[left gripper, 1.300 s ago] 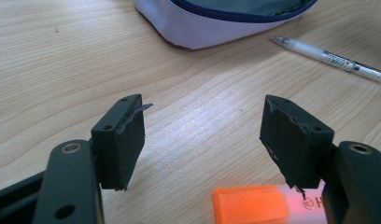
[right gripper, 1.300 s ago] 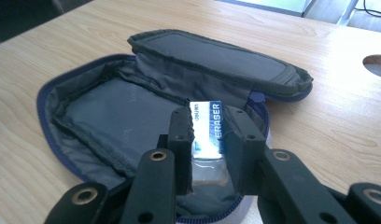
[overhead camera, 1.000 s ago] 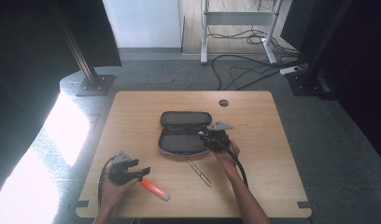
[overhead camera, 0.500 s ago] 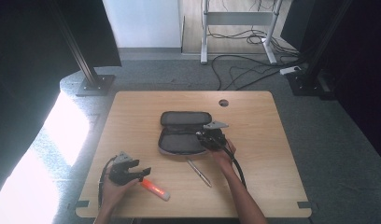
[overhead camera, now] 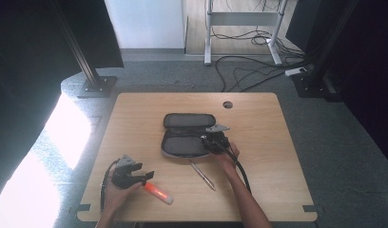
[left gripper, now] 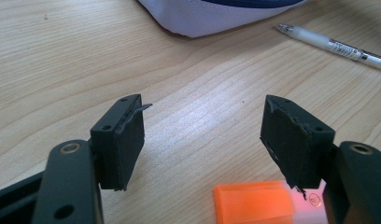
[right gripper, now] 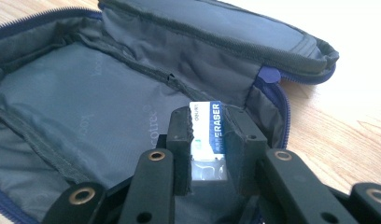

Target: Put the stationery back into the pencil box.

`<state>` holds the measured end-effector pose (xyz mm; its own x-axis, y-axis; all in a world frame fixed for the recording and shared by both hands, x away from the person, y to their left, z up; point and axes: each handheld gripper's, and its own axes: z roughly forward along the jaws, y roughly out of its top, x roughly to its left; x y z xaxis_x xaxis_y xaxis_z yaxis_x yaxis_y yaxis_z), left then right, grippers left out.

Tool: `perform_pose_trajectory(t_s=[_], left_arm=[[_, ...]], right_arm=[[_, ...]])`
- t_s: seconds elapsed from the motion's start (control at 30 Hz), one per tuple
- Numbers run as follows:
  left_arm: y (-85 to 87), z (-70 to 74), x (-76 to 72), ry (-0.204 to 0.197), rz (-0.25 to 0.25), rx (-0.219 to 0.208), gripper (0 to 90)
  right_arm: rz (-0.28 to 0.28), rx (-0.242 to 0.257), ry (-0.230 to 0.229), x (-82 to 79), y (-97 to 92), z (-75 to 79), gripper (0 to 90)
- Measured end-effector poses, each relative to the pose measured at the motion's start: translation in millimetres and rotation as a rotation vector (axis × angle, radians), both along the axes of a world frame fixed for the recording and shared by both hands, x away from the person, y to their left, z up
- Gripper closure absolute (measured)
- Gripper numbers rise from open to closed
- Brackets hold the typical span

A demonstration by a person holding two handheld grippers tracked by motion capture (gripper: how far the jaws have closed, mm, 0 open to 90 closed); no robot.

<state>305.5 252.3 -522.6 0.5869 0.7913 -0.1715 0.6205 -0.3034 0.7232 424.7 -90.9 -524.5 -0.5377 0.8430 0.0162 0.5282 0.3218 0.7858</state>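
An open grey pencil case (overhead camera: 185, 133) lies in the middle of the table, its lining (right gripper: 86, 102) spread wide in the right gripper view. My right gripper (right gripper: 208, 126) is shut on a white and blue eraser (right gripper: 208, 128), held over the case's right end (overhead camera: 215, 141). My left gripper (left gripper: 202, 140) rests near the front left of the table (overhead camera: 130, 175), open and holding nothing. An orange marker (left gripper: 254, 203) lies just below and between its jaws, seen also as an orange marker (overhead camera: 158, 192) on the wood. A white pen (overhead camera: 202, 174) lies in front of the case.
The wooden table (overhead camera: 287, 152) has a round cable hole (overhead camera: 227, 104) at the back right. Bare wood lies to the left and right of the case. The white pen (left gripper: 338, 45) lies beyond the left gripper's jaws, next to the case's pale underside (left gripper: 212, 18).
The right gripper with the eraser has shifted slightly over the case. The left gripper has stayed where it was.
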Motion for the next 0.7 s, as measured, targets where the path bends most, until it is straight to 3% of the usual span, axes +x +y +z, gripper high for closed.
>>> perform_pose_trajectory(t_s=[0.2,0.37,0.7], left_arm=[[-0.7,-0.4,0.1,0.001,-0.001,0.003,30.8],[-0.3,-0.3,0.2,0.001,0.000,0.002,30.9],[1.2,-0.2,0.3,0.001,0.006,-0.002,30.8]], right_arm=[[0.007,-0.051,0.012,1.3,2.9,-6.4,69.8],[0.008,-0.053,0.012,1.4,2.6,-6.3,64.2],[0.002,0.033,-0.030,-10.2,-7.7,10.4,54.6]])
